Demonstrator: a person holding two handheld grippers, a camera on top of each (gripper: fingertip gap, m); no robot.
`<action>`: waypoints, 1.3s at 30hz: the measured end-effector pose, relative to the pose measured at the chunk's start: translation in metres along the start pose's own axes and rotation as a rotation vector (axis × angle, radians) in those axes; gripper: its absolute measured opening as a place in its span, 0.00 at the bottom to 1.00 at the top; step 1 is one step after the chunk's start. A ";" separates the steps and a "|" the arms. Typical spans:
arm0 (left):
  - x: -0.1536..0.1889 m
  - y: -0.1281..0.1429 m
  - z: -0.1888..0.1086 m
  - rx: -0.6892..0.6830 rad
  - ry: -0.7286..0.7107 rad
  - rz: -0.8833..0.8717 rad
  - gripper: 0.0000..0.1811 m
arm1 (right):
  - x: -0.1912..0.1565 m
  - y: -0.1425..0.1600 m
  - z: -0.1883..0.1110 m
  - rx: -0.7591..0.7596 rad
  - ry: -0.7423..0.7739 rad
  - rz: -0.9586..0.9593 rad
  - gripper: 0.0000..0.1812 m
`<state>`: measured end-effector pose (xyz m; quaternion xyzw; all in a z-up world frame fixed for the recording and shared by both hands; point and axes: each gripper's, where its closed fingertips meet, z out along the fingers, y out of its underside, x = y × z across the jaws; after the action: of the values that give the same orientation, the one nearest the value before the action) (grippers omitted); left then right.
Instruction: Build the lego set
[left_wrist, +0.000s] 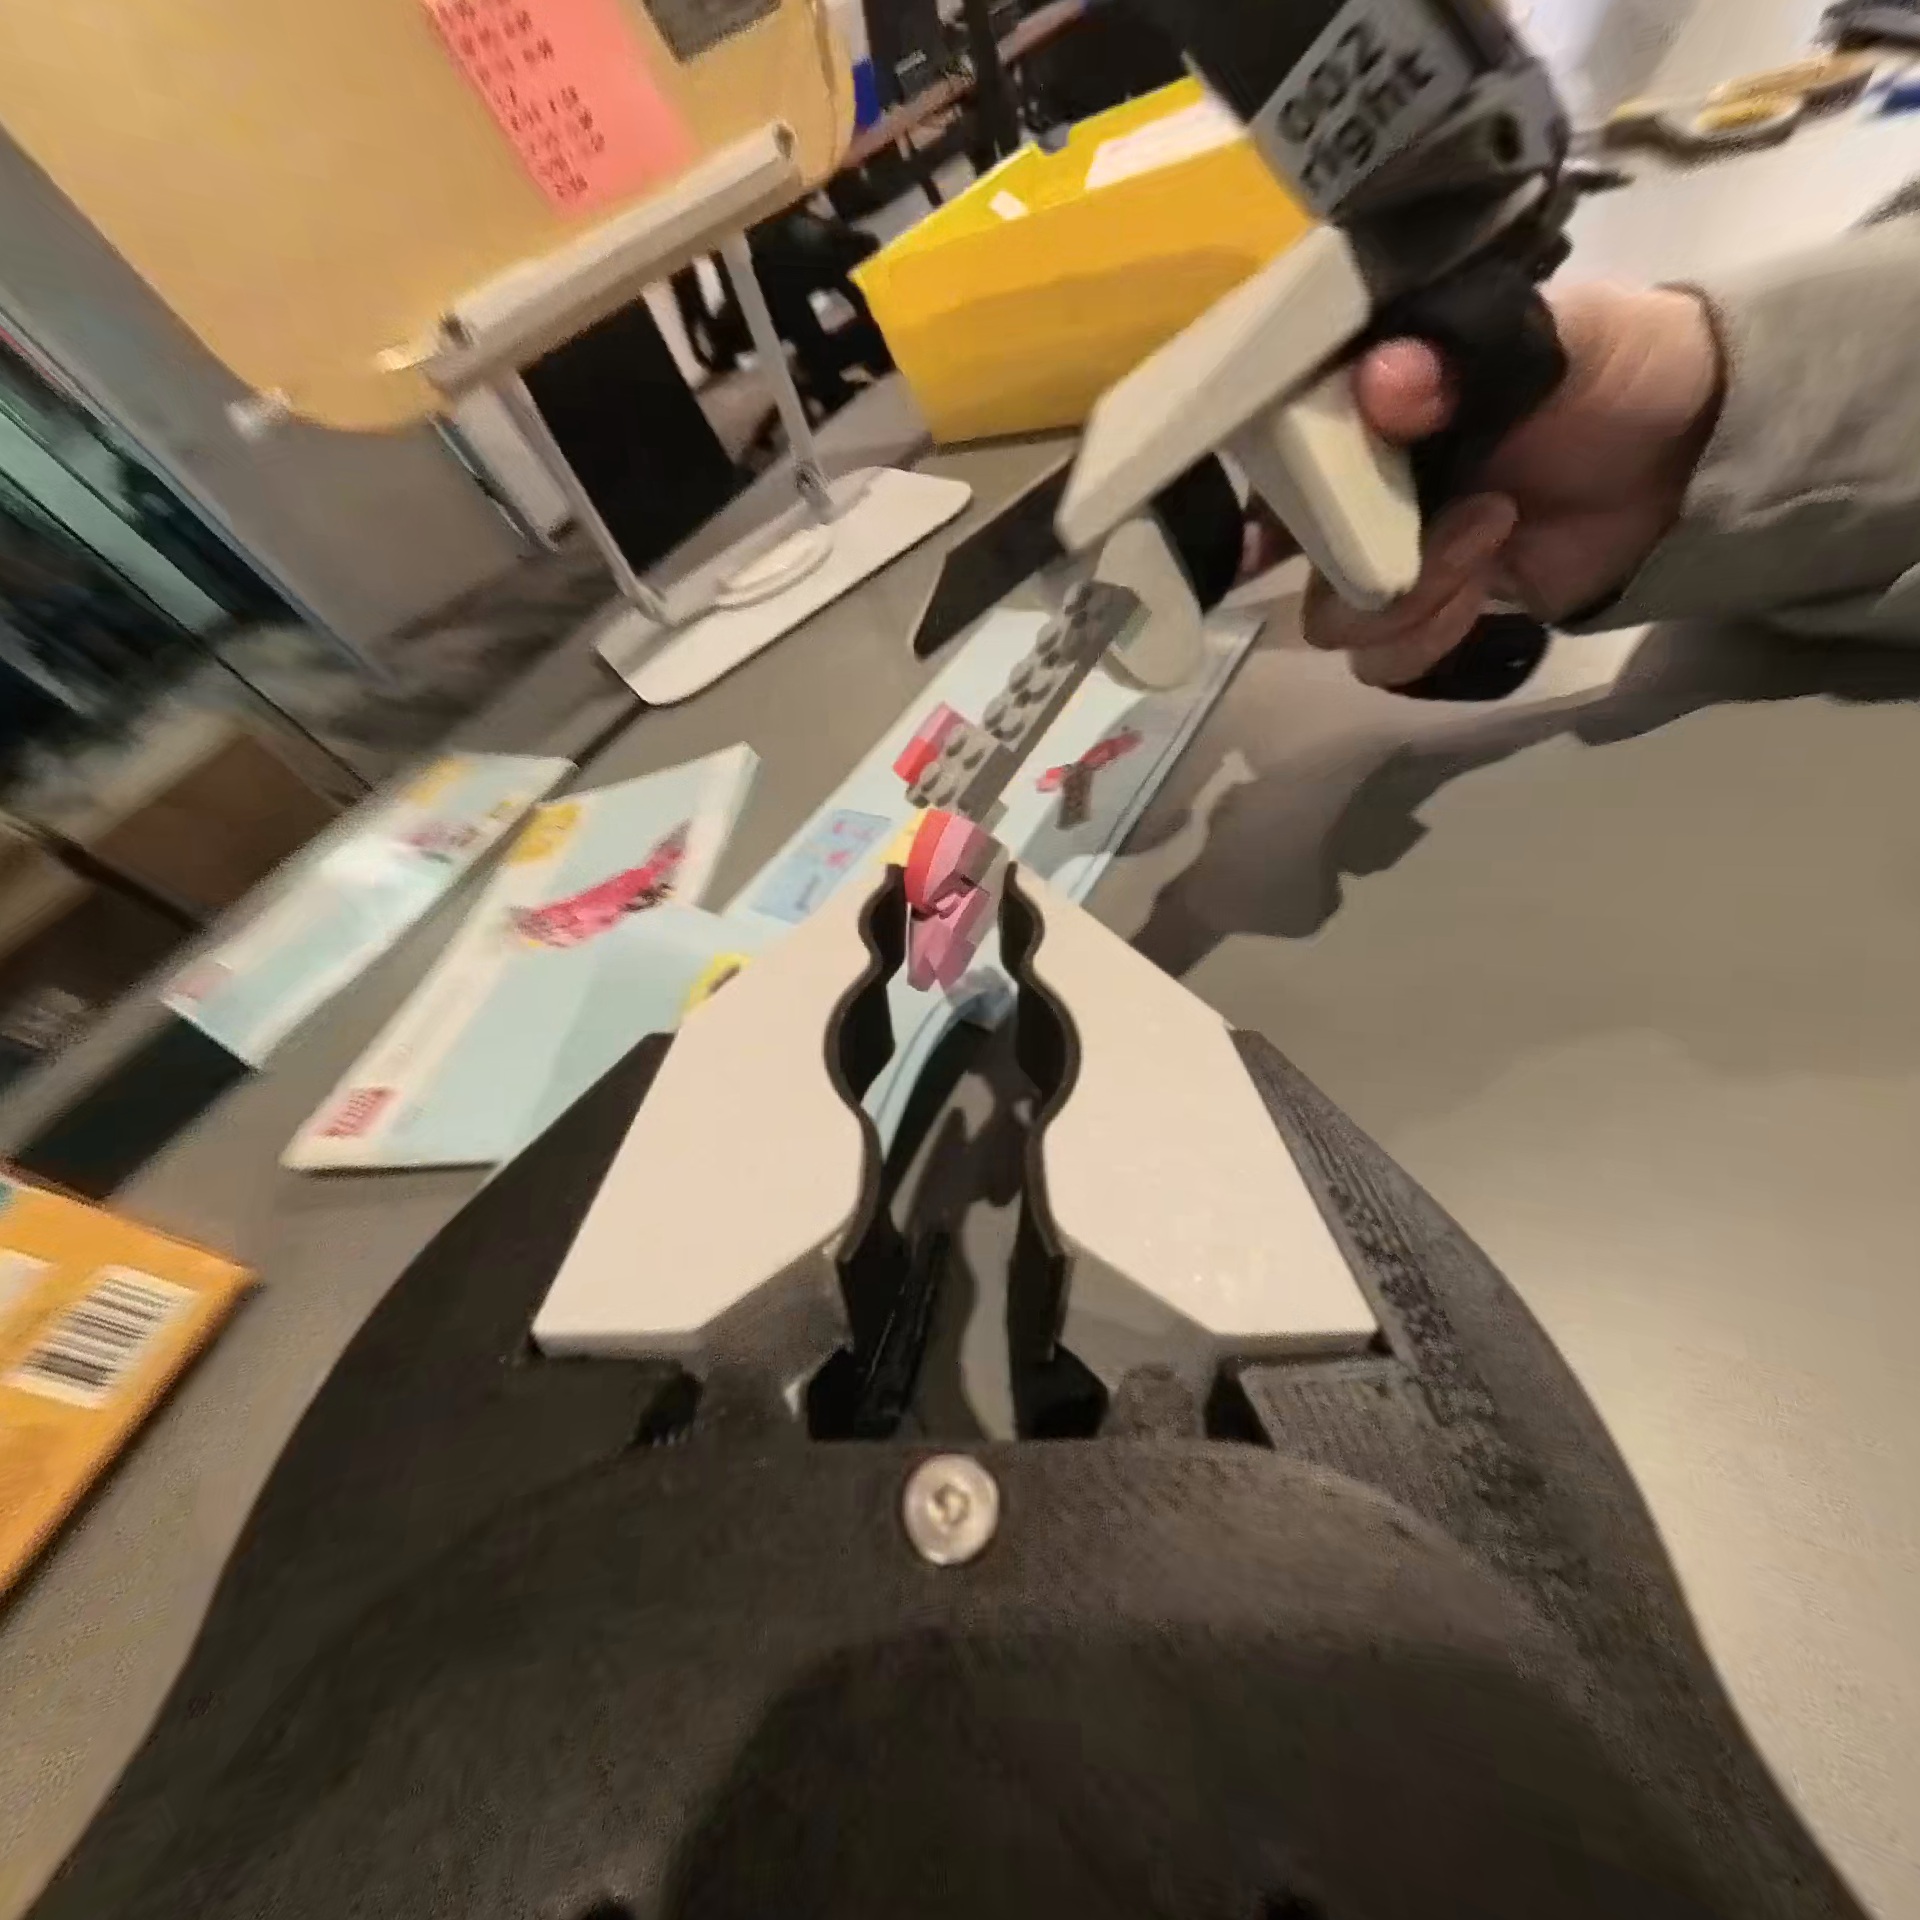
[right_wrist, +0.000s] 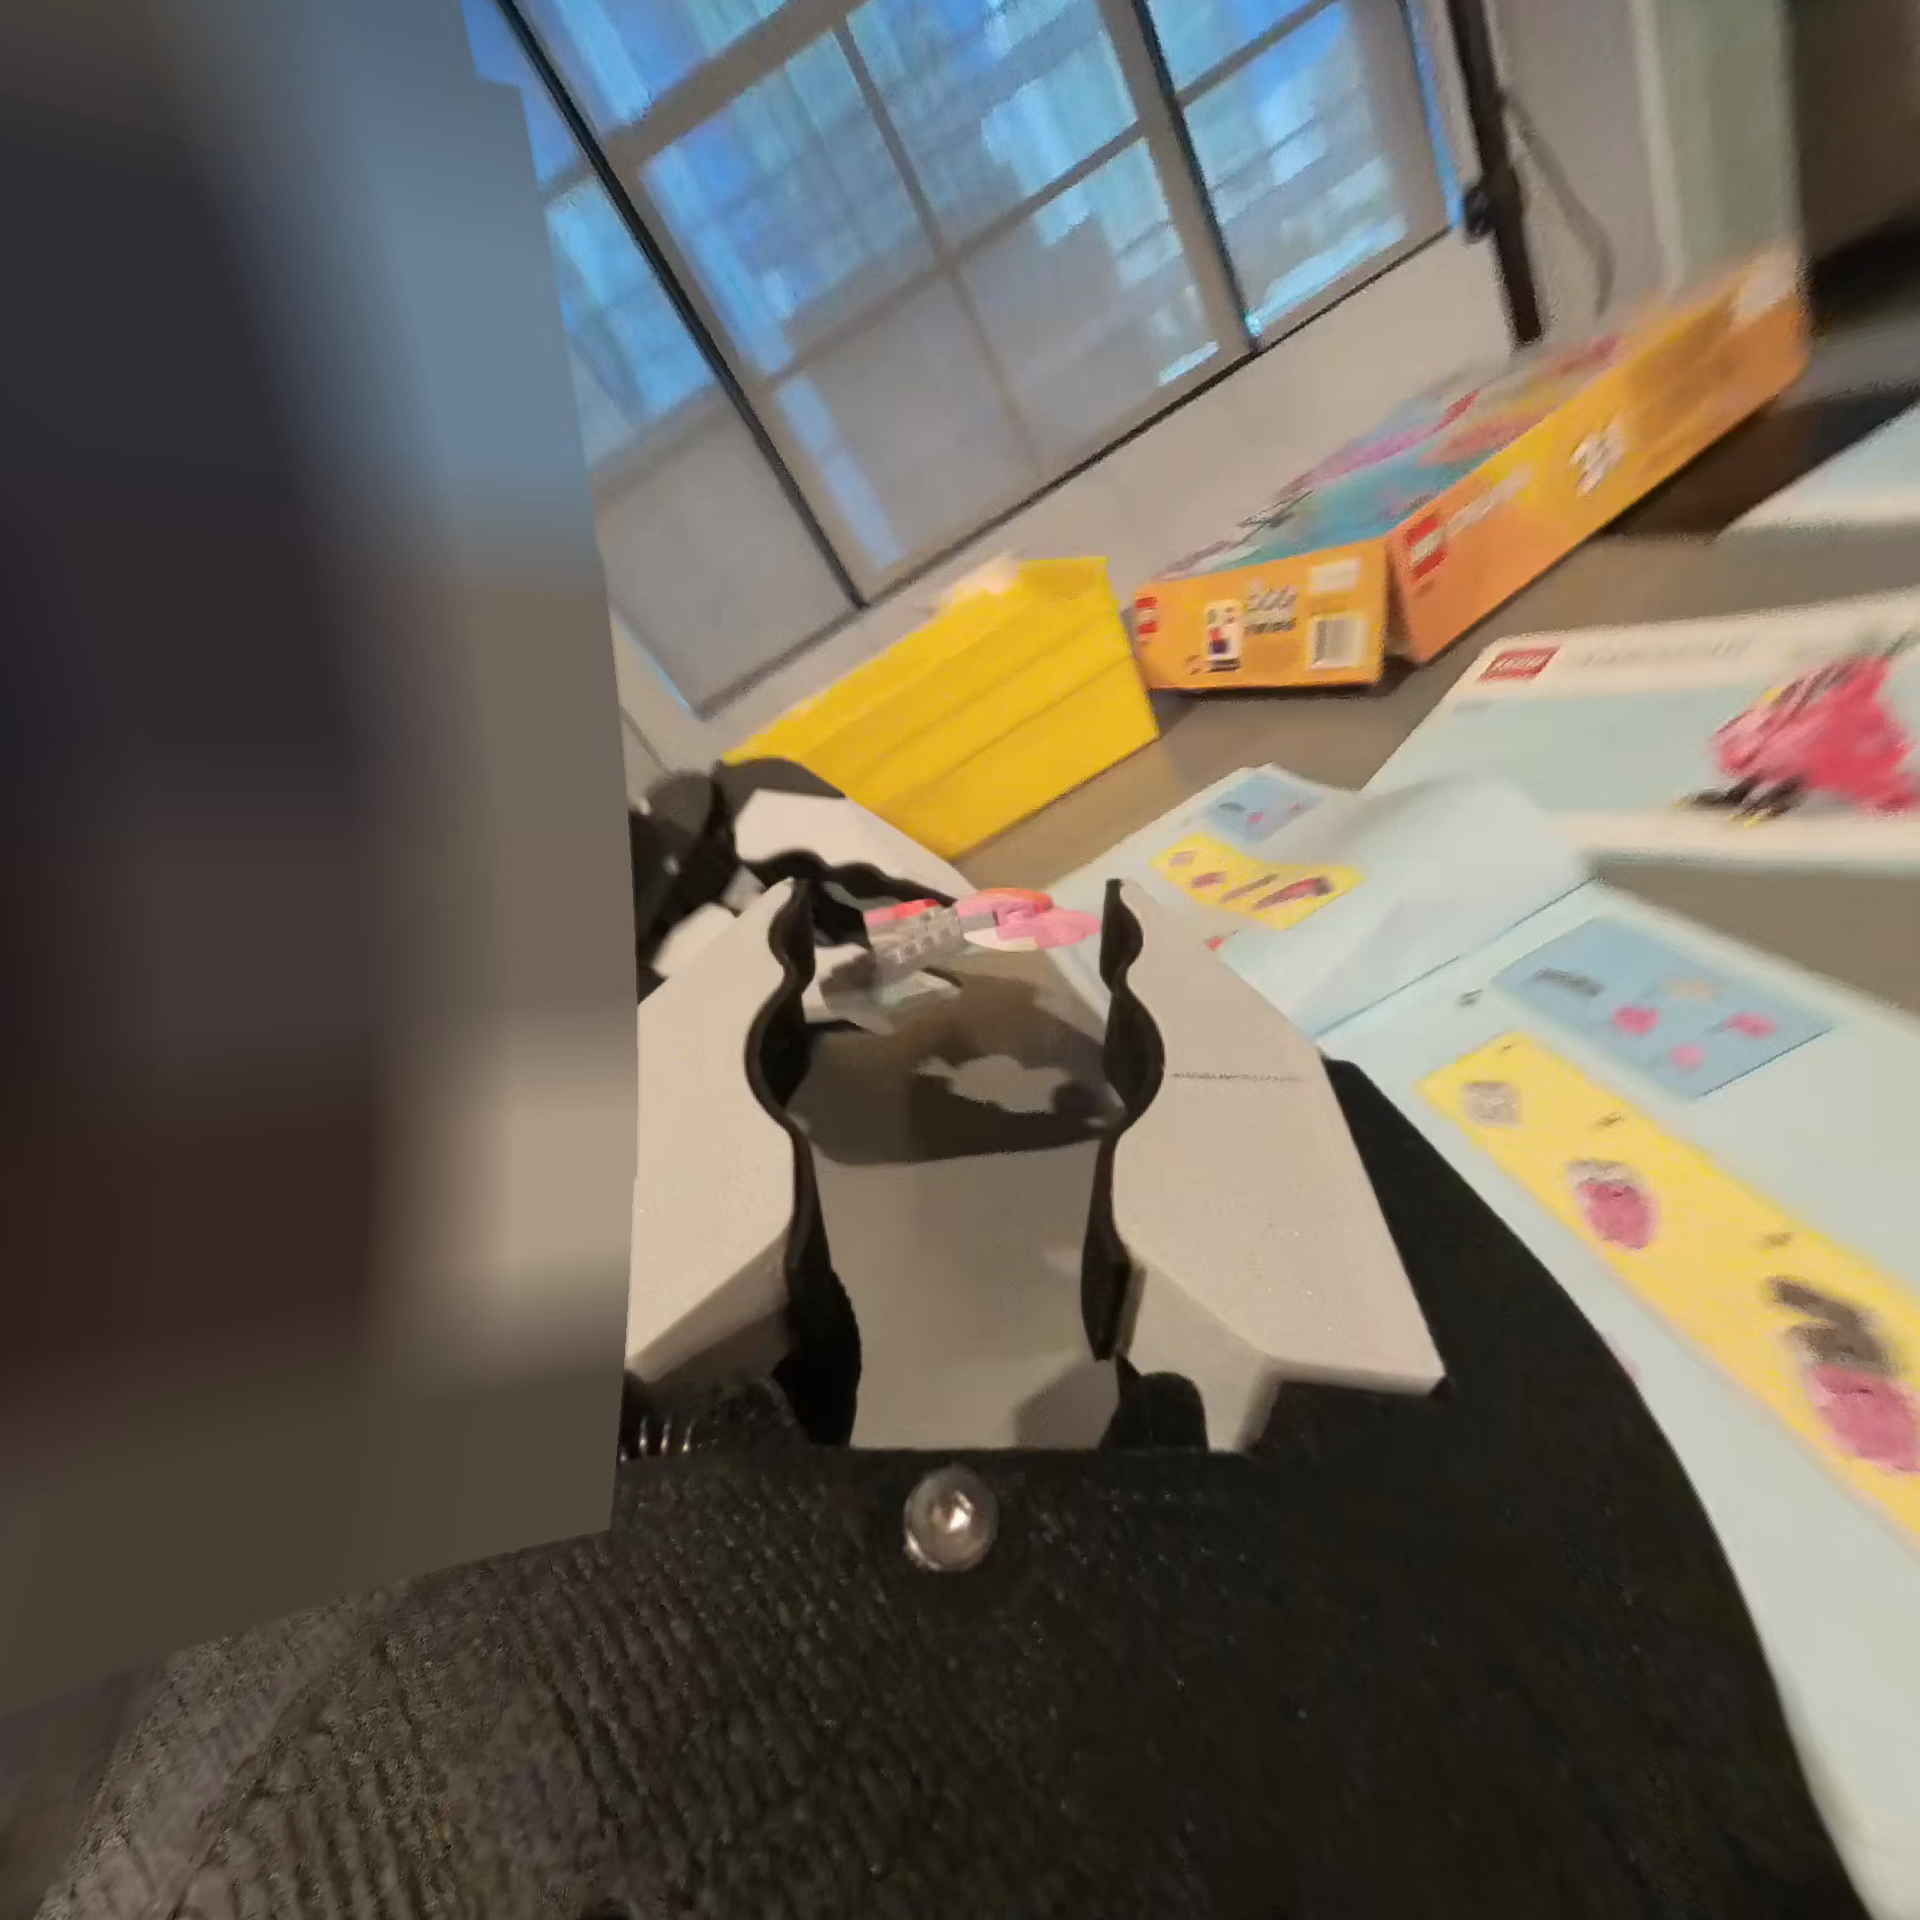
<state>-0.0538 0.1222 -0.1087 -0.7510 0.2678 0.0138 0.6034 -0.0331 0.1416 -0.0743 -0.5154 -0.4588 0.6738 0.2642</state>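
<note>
My left gripper is shut on a small pink and red lego piece, held above the table. A grey studded plate with a red brick at its side rises from that piece toward my right gripper. In the right wrist view my right gripper is open. Its fingers stand either side of the near end of the grey plate without touching it. The pink piece sits at the far end, where the left gripper comes in from the left.
Open instruction booklets lie on the grey table under the work. A yellow bin, an orange set box and a white stand sit around them. A person's hand holds the right gripper. One gripper's finger ends stand about 5 centimetres off the other's.
</note>
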 end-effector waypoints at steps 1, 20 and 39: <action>0.000 0.002 0.001 -0.013 0.026 -0.057 0.09 | 0.000 0.003 0.000 -0.037 0.038 -0.110 0.30; 0.029 0.022 0.007 -0.150 0.183 -0.050 0.09 | 0.003 0.059 0.009 -0.531 0.349 -1.487 0.09; -0.024 0.004 -0.004 -0.051 -0.291 0.536 0.05 | 0.012 0.035 0.009 -0.378 0.394 -1.008 0.34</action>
<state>-0.0771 0.1271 -0.1030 -0.6586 0.3668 0.2865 0.5912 -0.0414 0.1329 -0.1107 -0.3872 -0.7025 0.2621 0.5366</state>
